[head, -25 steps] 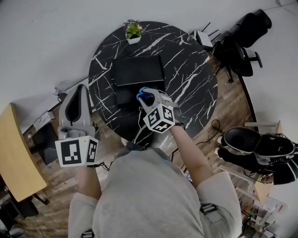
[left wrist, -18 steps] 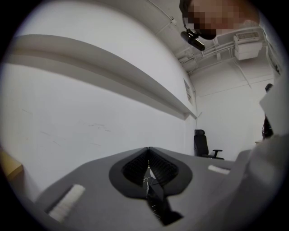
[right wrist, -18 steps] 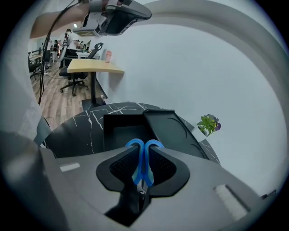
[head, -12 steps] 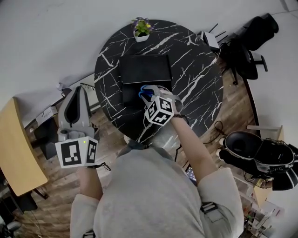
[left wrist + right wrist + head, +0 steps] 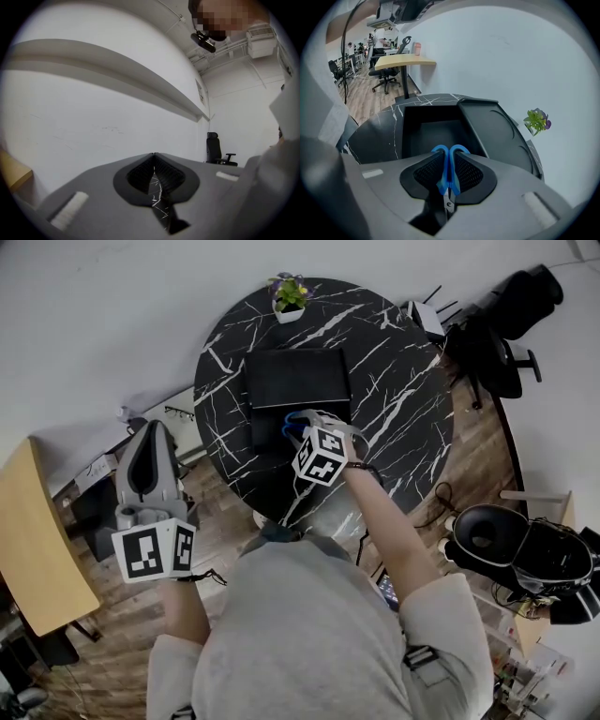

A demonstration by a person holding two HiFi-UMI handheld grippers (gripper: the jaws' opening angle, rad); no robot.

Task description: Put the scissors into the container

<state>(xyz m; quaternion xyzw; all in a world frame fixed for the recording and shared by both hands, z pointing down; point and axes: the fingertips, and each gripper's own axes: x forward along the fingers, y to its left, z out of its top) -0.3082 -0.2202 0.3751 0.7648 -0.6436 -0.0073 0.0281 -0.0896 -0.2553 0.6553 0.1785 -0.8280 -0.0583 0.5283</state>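
While the right gripper [image 5: 449, 157] pinches scissors [image 5: 448, 171] above the marble table [image 5: 394, 399], the left gripper [image 5: 153, 157] — pressed together — overhangs floorboards [image 5: 103, 634].

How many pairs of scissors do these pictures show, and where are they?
1. The blue-handled scissors are clamped between the jaws of the right gripper, by the open black container on the marble table. The part of the container's inside that shows holds none.

Head view: steeply down on table [image 5: 403, 381]. Right gripper view: close, shares its container [image 5: 431, 129]. Left gripper view: faces wall [image 5: 93, 117].
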